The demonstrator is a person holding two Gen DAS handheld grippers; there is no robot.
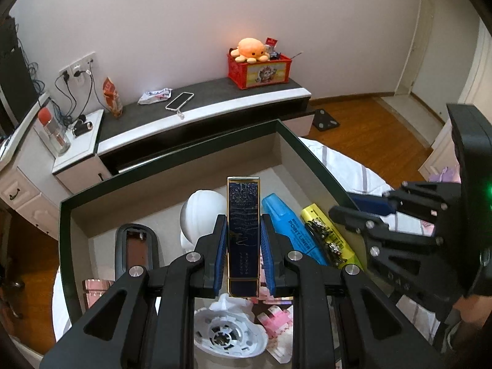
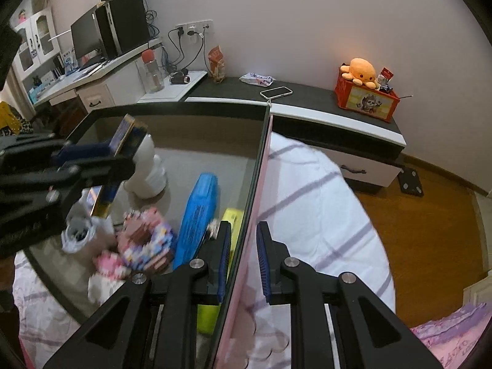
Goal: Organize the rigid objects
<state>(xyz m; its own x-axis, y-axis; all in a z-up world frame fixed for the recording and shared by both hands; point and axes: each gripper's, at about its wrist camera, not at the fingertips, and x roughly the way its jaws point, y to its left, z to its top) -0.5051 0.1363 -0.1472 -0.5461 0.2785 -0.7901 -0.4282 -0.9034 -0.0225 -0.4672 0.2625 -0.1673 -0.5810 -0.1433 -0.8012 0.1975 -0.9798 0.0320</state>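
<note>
My left gripper (image 1: 243, 220) is shut on a slim dark-blue and gold box (image 1: 243, 196), held upright above an open storage box (image 1: 63, 246) with a dark green rim. Inside lie a blue highlighter (image 1: 289, 230), a yellow highlighter (image 1: 332, 233), a white helmet-shaped figure (image 1: 200, 212), a black case (image 1: 135, 252) and pink block toys (image 2: 144, 240). My right gripper (image 2: 244, 226) is shut on the storage box's right wall (image 2: 259, 160), one finger inside and one outside. In the left wrist view the right gripper (image 1: 353, 210) sits at that right rim.
The storage box rests on a white striped bedsheet (image 2: 307, 200). Behind it runs a low cabinet with a phone (image 1: 180, 101) and a red crate topped by an orange plush octopus (image 1: 250, 49). Wooden floor (image 2: 415, 230) lies to the right.
</note>
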